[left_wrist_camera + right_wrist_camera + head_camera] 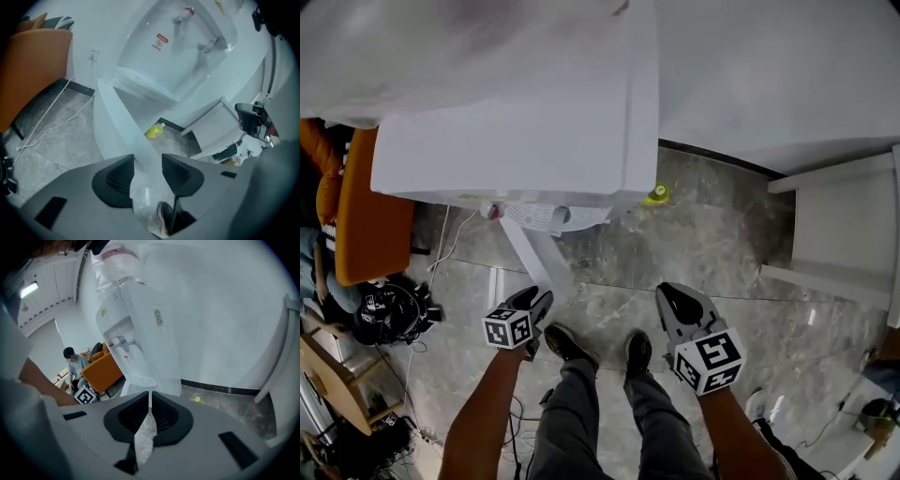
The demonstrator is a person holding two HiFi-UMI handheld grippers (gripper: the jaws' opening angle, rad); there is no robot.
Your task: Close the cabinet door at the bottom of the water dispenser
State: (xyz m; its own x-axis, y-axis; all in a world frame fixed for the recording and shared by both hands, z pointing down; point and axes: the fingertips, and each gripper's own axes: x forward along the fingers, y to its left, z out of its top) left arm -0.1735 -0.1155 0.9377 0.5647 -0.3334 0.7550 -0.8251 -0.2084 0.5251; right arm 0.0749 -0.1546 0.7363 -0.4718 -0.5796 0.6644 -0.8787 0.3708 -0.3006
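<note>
Two grippers were held low over the grey floor (722, 253), in front of the white dispenser (581, 112). The door (534, 253) at the dispenser's foot was seen swung open, jutting out toward the person's shoes (567, 342).

The left gripper (542, 302) was held at the door's free edge. In the left gripper view its jaws (147, 161) were seen apart, with the door (117, 122) running down into the gap between them. Whether the pads (119, 177) touched it could not be told. The dispenser's (187, 56) taps (183, 16) were seen above the door.

The right gripper (675, 298) was held to the right of the shoes, well apart from the door. In its own view the jaws (150, 397) were seen pressed together with nothing between them, pointed at the dispenser's (140, 324) side.

A yellow bottle (655, 195) was seen lying on the floor at the dispenser's right rear corner, near the wall (154, 131) (197, 399).

An orange sofa (361, 206) was seen left of the dispenser (33, 65), with a white cable (51, 126) trailing over the floor beside it. A person (75, 364) was seen by the sofa (101, 369) in the right gripper view. A white frame (844, 225) was seen at the right.
</note>
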